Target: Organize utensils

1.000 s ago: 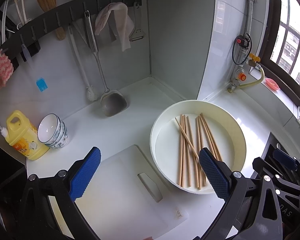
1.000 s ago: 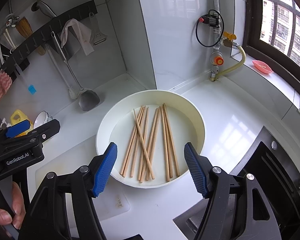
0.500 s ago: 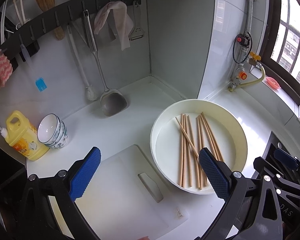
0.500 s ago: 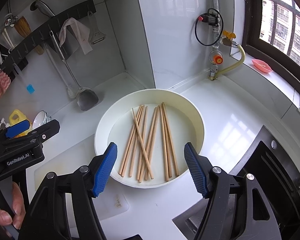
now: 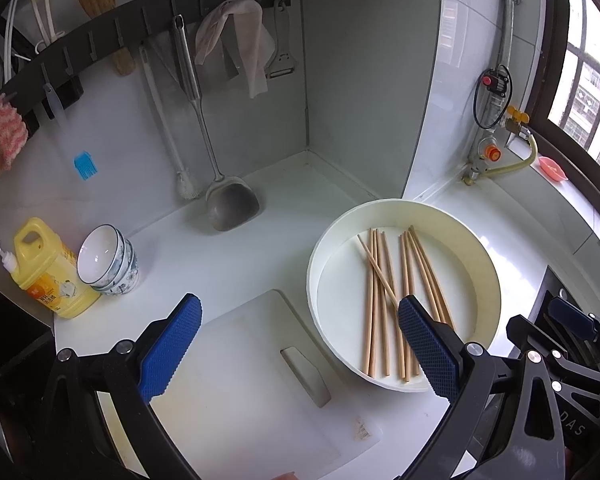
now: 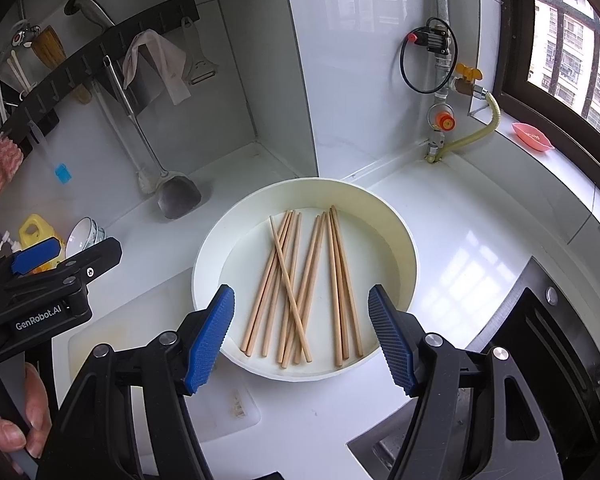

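Observation:
Several wooden chopsticks [image 6: 300, 284] [image 5: 388, 292] lie loosely, one crossing the others, in a round white basin [image 6: 404, 240] [image 5: 484, 264] on the white counter. My right gripper [image 6: 302, 336] hovers above the basin's near rim, its blue pads wide open with nothing between them. Open too, my left gripper [image 5: 300, 344] hangs over a white cutting board [image 5: 252, 380] to the left of the basin. A hand [image 6: 28, 416] holds the left gripper's body at the lower left of the right wrist view.
A dark wall rail [image 5: 140, 24] carries a ladle [image 5: 228, 200], brush, cloth and peeler. A yellow soap bottle [image 5: 48, 272] and stacked bowls [image 5: 108, 260] stand at the left. A black stove [image 6: 548, 344] edges the right; a gas valve [image 6: 444, 120] is at the back.

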Tool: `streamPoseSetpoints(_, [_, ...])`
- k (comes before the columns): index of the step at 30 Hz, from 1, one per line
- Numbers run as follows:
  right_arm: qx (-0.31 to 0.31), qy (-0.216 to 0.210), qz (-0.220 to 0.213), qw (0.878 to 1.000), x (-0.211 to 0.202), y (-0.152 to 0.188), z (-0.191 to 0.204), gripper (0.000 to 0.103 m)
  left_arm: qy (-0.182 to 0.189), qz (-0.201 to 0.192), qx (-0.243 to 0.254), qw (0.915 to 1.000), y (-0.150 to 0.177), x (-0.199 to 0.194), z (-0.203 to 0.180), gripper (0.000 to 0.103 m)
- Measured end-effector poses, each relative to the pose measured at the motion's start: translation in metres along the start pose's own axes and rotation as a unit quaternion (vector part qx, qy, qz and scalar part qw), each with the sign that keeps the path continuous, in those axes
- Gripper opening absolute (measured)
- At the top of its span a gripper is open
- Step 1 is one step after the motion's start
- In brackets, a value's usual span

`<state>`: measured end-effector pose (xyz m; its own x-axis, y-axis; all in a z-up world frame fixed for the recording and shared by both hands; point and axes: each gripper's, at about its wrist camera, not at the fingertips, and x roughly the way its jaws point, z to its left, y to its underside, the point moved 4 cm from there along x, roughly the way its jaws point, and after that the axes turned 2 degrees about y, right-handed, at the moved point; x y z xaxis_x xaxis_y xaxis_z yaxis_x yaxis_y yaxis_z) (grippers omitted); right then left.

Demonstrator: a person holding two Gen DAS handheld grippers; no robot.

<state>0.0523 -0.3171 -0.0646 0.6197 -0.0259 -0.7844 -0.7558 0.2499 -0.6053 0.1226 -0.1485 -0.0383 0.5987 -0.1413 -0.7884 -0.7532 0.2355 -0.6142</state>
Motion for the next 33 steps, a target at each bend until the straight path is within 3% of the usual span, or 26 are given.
streamPoseSetpoints(26, [-0.003, -0.006, 0.002, 1.000, 0.0034, -0.0003, 0.0018, 0.066, 0.017, -0.009, -0.013, 0.9997, 0.0001, -0.0013, 0.0011, 0.097])
streamPoseSetpoints(33, [-0.004, -0.007, 0.000, 1.000, 0.0026, 0.0008, 0.0018, 0.066, 0.007, 0.017, -0.006, 0.9998, 0.0023, 0.0061, -0.0025, 0.097])
